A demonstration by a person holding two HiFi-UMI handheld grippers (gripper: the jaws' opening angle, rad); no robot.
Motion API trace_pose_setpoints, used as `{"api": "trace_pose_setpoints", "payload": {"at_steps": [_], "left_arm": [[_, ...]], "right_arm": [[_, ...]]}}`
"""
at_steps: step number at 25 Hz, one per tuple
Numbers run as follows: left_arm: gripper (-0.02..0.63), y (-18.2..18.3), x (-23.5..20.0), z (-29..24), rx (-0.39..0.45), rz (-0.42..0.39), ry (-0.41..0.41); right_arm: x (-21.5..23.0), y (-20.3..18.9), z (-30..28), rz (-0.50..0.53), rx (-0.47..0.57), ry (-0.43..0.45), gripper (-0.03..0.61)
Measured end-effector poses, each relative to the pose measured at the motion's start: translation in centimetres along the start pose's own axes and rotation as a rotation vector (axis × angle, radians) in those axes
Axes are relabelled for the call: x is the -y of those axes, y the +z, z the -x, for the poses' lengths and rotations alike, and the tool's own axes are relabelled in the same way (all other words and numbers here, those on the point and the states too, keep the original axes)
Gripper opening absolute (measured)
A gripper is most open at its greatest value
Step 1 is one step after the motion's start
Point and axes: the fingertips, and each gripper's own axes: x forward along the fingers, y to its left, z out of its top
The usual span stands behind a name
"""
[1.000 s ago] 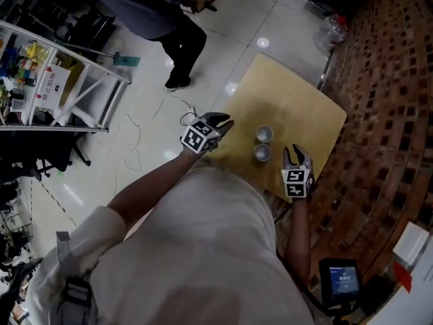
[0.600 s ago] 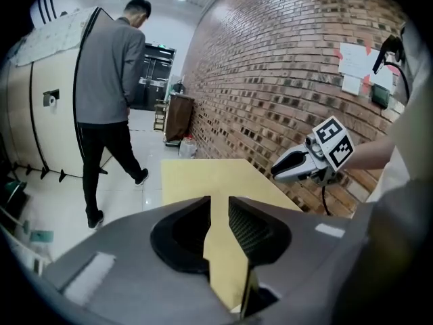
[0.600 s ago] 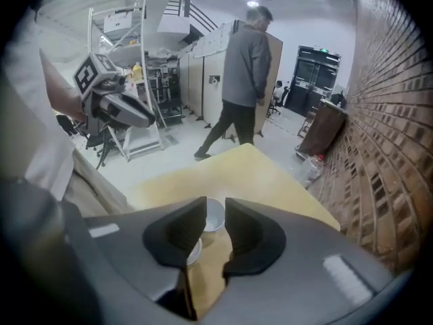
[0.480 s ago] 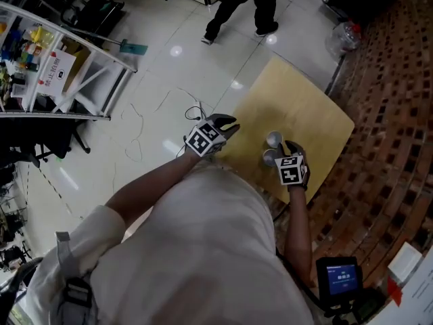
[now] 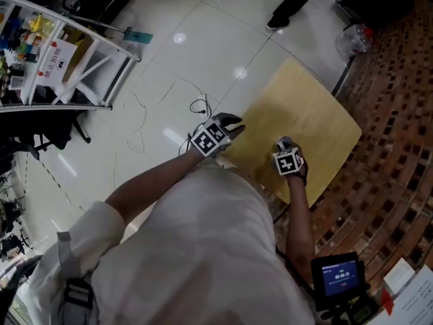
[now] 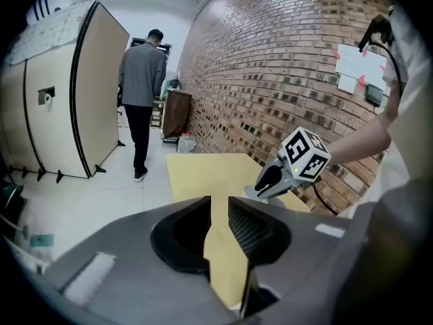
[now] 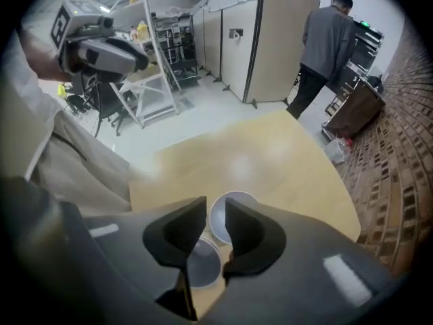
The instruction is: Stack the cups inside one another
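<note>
Right tongs (image 7: 215, 203) over cups (image 7: 218, 223), red-lettered sign (image 5: 59, 54)

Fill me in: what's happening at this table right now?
A person stands over a small wooden table with a tool in each hand. The right tool points down just above two cups standing side by side, the far cup and the near cup. Its jaws have just been closing, with a slim gap left, and press on neither cup. The left tool hovers at the table's edge, jaws apart and empty. Nothing is stacked yet.
</note>
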Motion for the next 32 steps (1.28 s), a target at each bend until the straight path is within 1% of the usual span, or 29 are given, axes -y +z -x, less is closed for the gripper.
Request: {"api": "trace_pose_setpoints", "payload": {"at_steps": [10,13,19,21,24,28,32], "left_arm": [[0.096,-1.5,-3.9,1.6,-0.013,0.030,0.021],[0.095,-1.5,-4.3,2.3,-0.007,0.040,0.027],[0.094,-1.6,-4.2,2.0,-0.005,0.051,0.036],[0.092,-1.7,-3.6,2.5,-0.002,0.047,0.030],[0.091,-1.8,-3.3,2.7,-0.001,0.043,0.027],[0.091,-1.7,-3.0,2.0,-0.005,0.040,0.025],[0.091,-1.6,-1.8,1.8,-0.006,0.024,0.013]], "right_arm": [[0.3,-0.7,-3.8,-0.036,-0.126,0.022,0.091],[-0.2,-0.9,-3.7,-0.049,-0.142,0.018,0.066],[0.3,-1.1,-3.7,-0.034,-0.122,-0.016,0.018],[0.1,-1.0,-3.0,-0.032,-0.102,-0.034,0.015],[0.3,-1.2,-2.4,-0.057,-0.078,-0.059,0.014],[1.6,-0.8,-1.7,-0.060,-0.014,-0.094,0.012],[1.8,-1.0,0.5,-0.059,0.045,-0.117,0.012]]}}
